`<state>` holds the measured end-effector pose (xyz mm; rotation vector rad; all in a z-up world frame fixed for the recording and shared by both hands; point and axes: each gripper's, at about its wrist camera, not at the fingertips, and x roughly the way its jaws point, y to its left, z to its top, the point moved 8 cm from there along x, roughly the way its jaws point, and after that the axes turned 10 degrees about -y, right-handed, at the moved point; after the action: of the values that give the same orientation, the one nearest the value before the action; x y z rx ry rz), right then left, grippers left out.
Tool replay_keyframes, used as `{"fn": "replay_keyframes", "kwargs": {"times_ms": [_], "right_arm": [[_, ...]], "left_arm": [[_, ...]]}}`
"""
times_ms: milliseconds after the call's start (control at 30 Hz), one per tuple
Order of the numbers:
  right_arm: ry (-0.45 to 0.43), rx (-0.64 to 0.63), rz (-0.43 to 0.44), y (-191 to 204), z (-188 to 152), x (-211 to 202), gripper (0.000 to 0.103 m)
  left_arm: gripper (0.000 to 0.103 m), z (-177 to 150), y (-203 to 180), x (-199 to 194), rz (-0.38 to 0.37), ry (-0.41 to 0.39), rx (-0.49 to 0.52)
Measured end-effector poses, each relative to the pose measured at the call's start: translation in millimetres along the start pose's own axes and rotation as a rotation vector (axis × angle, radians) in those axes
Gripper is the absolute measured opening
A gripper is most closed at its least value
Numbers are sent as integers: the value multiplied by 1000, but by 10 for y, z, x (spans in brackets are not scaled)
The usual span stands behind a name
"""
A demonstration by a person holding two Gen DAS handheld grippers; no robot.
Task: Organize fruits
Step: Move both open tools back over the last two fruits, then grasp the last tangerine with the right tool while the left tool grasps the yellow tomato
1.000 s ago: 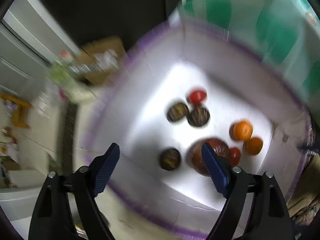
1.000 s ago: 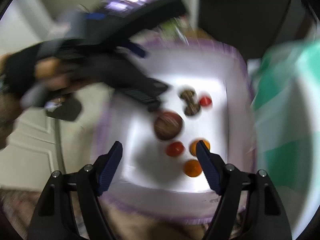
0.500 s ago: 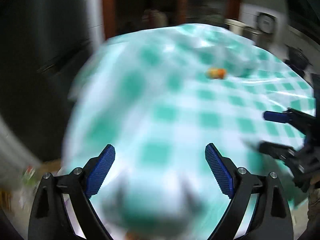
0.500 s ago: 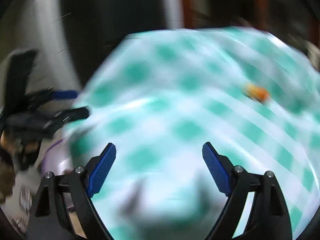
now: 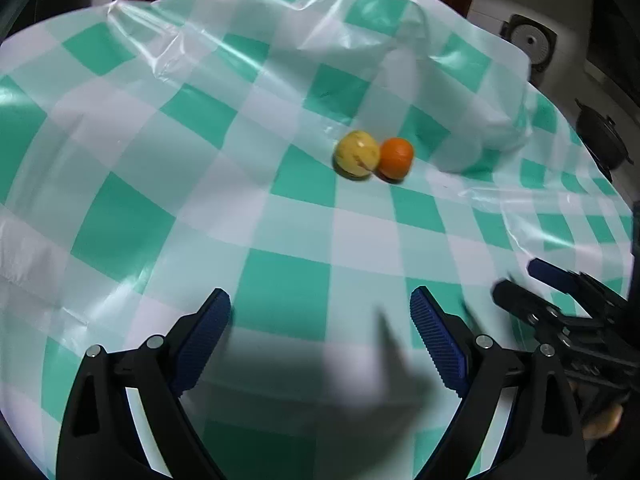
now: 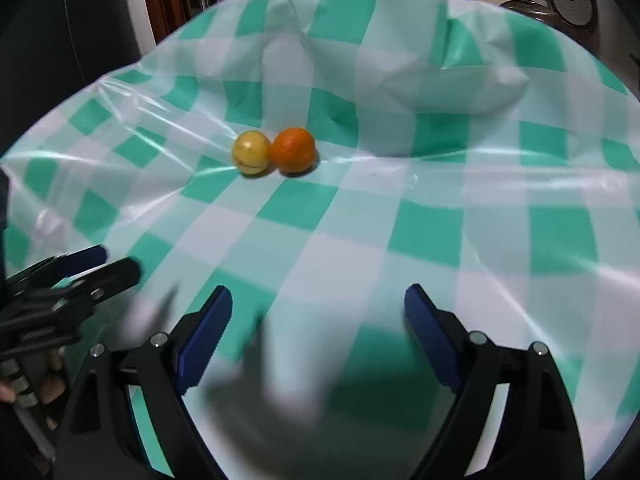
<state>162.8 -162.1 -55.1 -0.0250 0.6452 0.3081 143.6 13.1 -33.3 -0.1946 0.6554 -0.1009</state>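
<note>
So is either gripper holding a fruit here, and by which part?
Nothing is held. The left gripper and right gripper are both open and empty above the checked cloth; the yellow fruit and orange lie ahead, touching each other.

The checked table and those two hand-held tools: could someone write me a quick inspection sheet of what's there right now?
Surface: table under a wrinkled green-and-white checked plastic cloth.
Job's things: yellow fruit and orange fruit side by side, touching, near the middle.
Clutter: nothing seen on the cloth besides the fruit.
Tools: left tool open, empty; right tool open, empty. Both have just been opening, nothing between the blue pads. Each shows at the edge of the other's view.
Cables: nothing seen.
Surroundings: dim room; a round appliance and a dark pot beyond the table.
</note>
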Motion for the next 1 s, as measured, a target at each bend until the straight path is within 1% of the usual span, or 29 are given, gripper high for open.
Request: {"fn": "replay_keyframes", "kwargs": {"times_ms": [67,133,200,267,333,367,400,500,667,800,933,967,1000], "right_arm": [[26,-32,13,51,92,185,88],[33,-86,26,113,198,316,88],[51,-136,32,156,312,492,87],[70,-157,21,140,422,674,81],[87,-151,28,93,535,849,75],[89,-147,29,75,575,904,71],[90,-146,31,60,616,966,69],[110,-164,51,86,676,1119,68],[113,-226,58,222,704,1253,67],[114,-213,55,242,787,1353,66],[111,-198,52,260,897,1461,60],[109,-195,55,270,910,1468,55],[108,-186,78,295,913,1454,45]], "left_arm": [[88,-27,22,-7,-13,14,-20],[88,-8,-20,-52,-5,-30,1],[88,7,-50,-66,-6,-39,16],[88,14,-16,-65,-1,-38,-2],[88,26,30,-69,-5,-41,-37],[88,30,43,-66,-8,-42,-48],[88,33,50,-70,-8,-43,-52],[88,38,46,-76,-11,-44,-53],[88,36,35,-83,-14,-44,-50],[88,36,37,-88,-14,-44,-51],[88,35,41,-80,-11,-37,-52],[88,36,43,-78,-11,-36,-53],[88,40,43,-80,-10,-35,-54]]}}
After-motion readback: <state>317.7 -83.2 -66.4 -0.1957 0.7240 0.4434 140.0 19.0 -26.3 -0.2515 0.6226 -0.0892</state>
